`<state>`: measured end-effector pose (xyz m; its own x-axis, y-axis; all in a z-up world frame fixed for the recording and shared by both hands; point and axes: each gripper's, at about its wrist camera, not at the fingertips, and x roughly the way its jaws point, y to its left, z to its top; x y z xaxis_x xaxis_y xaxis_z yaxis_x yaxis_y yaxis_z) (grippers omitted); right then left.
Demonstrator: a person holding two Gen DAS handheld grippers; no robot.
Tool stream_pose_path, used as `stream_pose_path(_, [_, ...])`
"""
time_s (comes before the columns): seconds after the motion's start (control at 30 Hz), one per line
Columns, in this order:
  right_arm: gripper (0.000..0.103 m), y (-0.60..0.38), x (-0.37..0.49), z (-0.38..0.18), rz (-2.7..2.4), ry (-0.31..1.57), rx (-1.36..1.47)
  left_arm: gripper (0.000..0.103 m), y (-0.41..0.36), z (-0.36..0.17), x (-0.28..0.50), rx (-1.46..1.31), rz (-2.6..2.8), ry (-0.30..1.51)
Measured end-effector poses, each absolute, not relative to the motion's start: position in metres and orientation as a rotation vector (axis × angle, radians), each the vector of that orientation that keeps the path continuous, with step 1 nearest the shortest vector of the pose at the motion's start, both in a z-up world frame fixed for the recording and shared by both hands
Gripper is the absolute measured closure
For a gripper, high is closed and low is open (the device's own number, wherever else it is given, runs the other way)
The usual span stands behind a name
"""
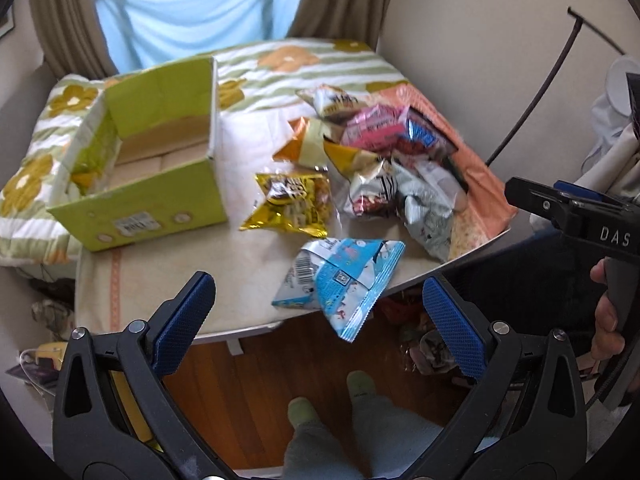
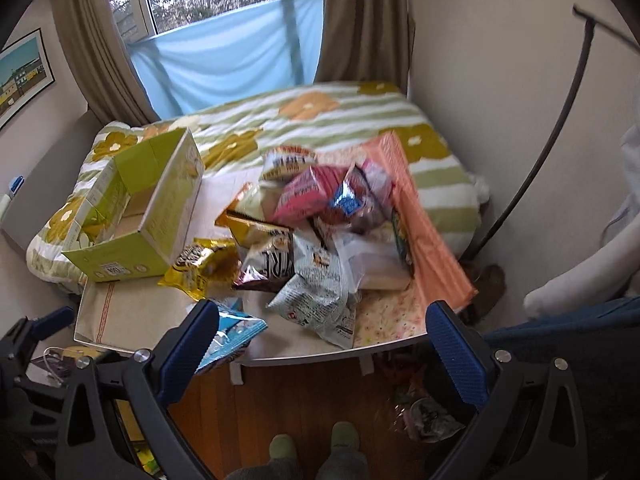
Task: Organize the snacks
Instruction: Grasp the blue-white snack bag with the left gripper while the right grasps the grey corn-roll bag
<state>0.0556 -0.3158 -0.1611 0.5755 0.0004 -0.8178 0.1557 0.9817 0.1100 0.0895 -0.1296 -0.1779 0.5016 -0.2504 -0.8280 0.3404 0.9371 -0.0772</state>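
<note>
Both grippers are hanging out above the near edge of the worktop (image 1: 168, 304), and neither one is holding a thing. Left gripper (image 1: 318, 312) is sitting with its blue pads spread wide, pointing down at the light blue snack bag (image 1: 340, 280) that's lying right at the worktop's front edge with a corner poking out over the wooden floor (image 1: 256, 392). Right gripper (image 2: 320, 344) is gaping just as wide, and its left pad is covering part of that same blue bag in its own view.

Green cardboard box (image 1: 152, 168) is sitting open on the left side of the worktop, flaps up, and looking pretty much hollow inside from what's showing. Gold snack bag (image 1: 292, 204) is lying just beside the box's right corner. Rest of the snack pile (image 2: 320, 232) is heaping up on the right half, with a pink pack (image 2: 304, 192) up top and silvery bags near the front, partly resting on an orange cloth (image 2: 432, 252). Flowery bedding (image 2: 320, 116) is sitting behind it all under the window.
</note>
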Motion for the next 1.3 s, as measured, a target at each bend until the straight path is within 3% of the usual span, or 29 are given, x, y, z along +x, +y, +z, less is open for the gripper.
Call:
stream_pose_path(0.5, [0.000,-0.351,0.135,-0.276,0.094,1.217,0.364,0.000,-0.193,-0.281,0.132,0.265,-0.265,1.128])
stream_pose_path(0.9, [0.000,-0.372,0.152,-0.306,0.137,1.266,0.613,0.001,-0.212,-0.297,0.147,0.305,-0.272,1.152])
stream_pose_path(1.13, [0.000,-0.377,0.158,-0.318,0.145,1.279,0.670,0.024,-0.200,-0.301,0.150,0.256,-0.286,1.182])
stream_pose_path(1.3, [0.001,-0.374,0.164,-0.325,0.142,1.284,0.691,0.032,-0.192,-0.298,0.150,0.224,-0.294,1.195])
